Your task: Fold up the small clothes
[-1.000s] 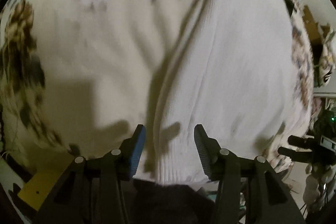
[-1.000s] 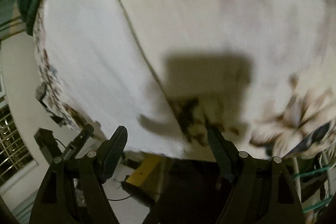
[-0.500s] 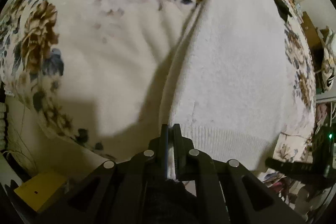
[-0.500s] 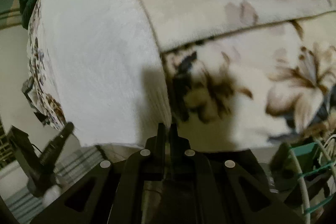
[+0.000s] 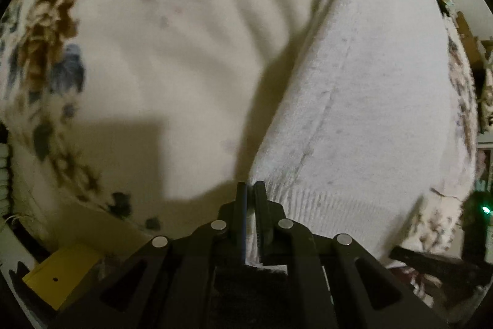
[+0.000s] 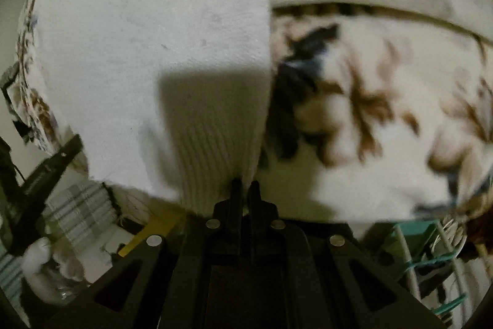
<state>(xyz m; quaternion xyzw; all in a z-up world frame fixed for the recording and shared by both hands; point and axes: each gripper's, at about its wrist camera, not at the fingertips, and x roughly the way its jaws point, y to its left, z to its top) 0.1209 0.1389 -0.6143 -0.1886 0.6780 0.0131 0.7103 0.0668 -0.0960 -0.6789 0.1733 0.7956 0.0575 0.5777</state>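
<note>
Here the ribbed hem of the white knit garment (image 5: 354,100) is pinched at its near corners by the left tongs (image 5: 250,190) and right tongs (image 6: 245,187), over a floral blanket (image 5: 129,51).

I find no legible text, label, brand, number or sign in either wrist view. The white knit (image 5: 369,88) carries no tag or print that I can read. The floral cover (image 5: 138,51) shows only pattern. The yellow box (image 5: 61,270) bears one dark dot, no lettering. Background clutter at the edges is too blurred to read.
</note>
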